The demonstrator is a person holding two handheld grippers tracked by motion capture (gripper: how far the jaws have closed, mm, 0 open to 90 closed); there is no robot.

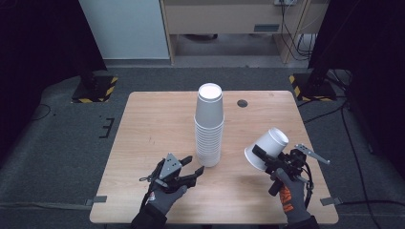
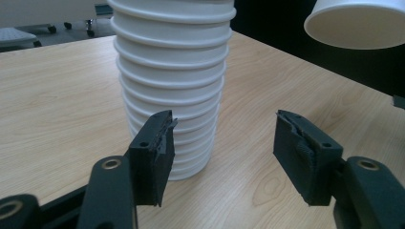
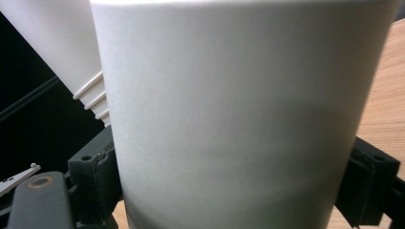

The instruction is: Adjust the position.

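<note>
Standing near the middle of the worktop (image 1: 143, 124), a little toward the far edge: the stack of white paper cups (image 1: 209, 125), upside down, rims ringed one over another. Lying bare on both sides of it, wide stretches of wood out to the left and right edges. Sitting near the far edge, right of the stack: a small dark round hole (image 1: 242, 103), well apart from everything.

Hovering near the near edge, just left of the stack's foot: the left claw (image 1: 193, 168), released, nothing between the pads, jaws pointing at the lowest rims without touching them.

Hanging tilted above the near right part of the worktop: a single white cup (image 1: 266, 148), clenched in the right claw (image 1: 258, 153), jaws pressing on both sides of its wall, mouth turned toward the stack, well apart from it. Leaving open wood between cup and stack.
</note>
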